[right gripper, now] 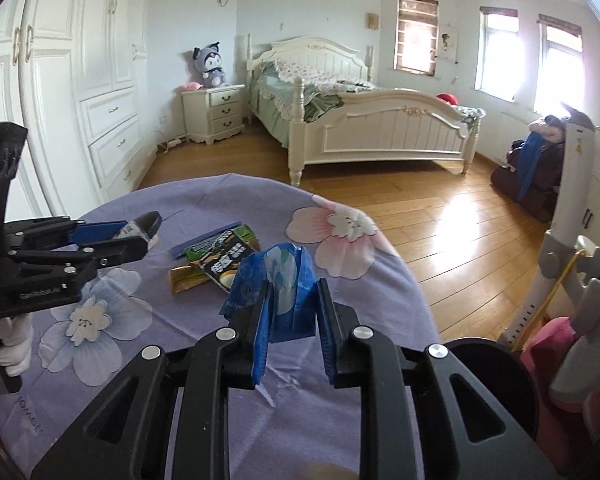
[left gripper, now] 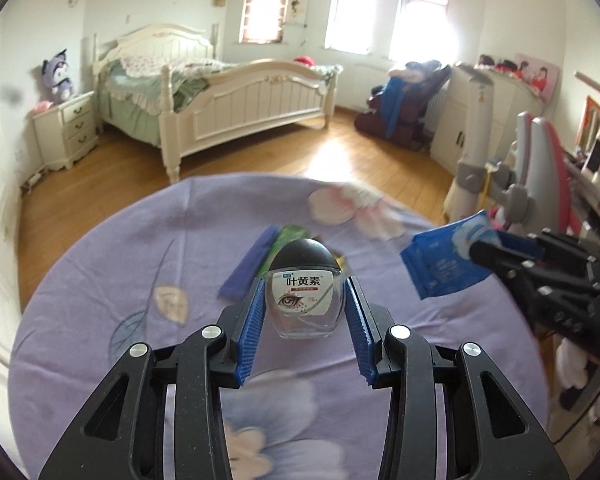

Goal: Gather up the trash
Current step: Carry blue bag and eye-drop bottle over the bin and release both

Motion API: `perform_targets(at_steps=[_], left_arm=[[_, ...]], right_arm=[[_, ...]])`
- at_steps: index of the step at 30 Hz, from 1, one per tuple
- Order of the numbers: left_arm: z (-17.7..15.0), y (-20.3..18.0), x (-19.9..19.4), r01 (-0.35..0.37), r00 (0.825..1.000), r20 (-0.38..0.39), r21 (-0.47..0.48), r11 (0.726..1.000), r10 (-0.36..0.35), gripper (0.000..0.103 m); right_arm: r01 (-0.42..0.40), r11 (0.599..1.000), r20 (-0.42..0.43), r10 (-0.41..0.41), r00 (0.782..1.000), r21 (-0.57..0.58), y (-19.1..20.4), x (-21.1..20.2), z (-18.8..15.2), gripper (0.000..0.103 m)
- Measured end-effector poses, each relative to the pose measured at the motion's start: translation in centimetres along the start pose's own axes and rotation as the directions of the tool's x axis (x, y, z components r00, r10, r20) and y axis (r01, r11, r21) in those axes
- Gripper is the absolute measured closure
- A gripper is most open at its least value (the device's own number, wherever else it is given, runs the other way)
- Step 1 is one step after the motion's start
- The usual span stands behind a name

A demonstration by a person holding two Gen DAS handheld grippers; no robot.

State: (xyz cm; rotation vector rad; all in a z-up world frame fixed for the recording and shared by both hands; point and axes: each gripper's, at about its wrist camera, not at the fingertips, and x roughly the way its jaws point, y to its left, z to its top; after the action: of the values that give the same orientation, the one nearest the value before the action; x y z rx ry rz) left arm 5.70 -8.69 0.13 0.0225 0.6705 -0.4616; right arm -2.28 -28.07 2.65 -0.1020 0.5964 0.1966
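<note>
Left wrist view: my left tongs (left gripper: 304,300) pinch the eye-drop bottle (left gripper: 305,292); my right tongs (right gripper: 292,316) pinch a blue packet (right gripper: 278,292).

The left pads (left gripper: 252,328) press the bottle's sides just below its dark cap, holding it above the purple flowered tablecloth (left gripper: 100,280). I judge it light, hard and slick, so a grip on the flat labelled sides should hold better than one on the rounded cap. The blue packet, raised near the table's right edge, looks thin, soft and crinkly; I hold it by its folded body. Farther out, a green-and-black wrapper (right gripper: 220,256), a gold wrapper (right gripper: 186,278) and a purple strip (left gripper: 249,262) lie on the cloth, all probably light and flat, best lifted by an edge.
</note>
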Motion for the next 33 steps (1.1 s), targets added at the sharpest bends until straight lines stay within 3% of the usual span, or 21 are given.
perform_targets(at_steps=[5,12,19,25,33], left_arm=[[1.6,-5.5,-0.1,0.080,0.996,0.043,0.058,0.995,-0.082,0.063],[1.9,-13.8,1.8,0.192,0.980,0.025,0.137,0.972,-0.197,0.063],[1.6,-20.2,4.0,0.273,0.961,-0.010,0.202,0.940,-0.277,0.063],[1.4,-23.2,6.1,0.311,0.950,-0.052,0.226,0.923,-0.307,0.063],[1.4,-24.7,8.8,0.344,0.938,-0.111,0.213,0.914,-0.327,0.063]], right_arm=[[0.160,0.987,0.056,-0.160,0.986,0.000,-2.9,-2.7,-1.2,0.081],[0.367,0.930,0.074,-0.367,0.927,0.018,-8.0,-5.0,-3.8,0.081],[0.459,0.888,0.029,-0.459,0.888,0.017,-11.6,-5.5,-6.7,0.081],[0.504,0.864,-0.016,-0.504,0.863,-0.008,-13.2,-5.1,-8.2,0.081],[0.515,0.857,-0.080,-0.516,0.853,-0.032,-14.6,-4.0,-9.6,0.081]])
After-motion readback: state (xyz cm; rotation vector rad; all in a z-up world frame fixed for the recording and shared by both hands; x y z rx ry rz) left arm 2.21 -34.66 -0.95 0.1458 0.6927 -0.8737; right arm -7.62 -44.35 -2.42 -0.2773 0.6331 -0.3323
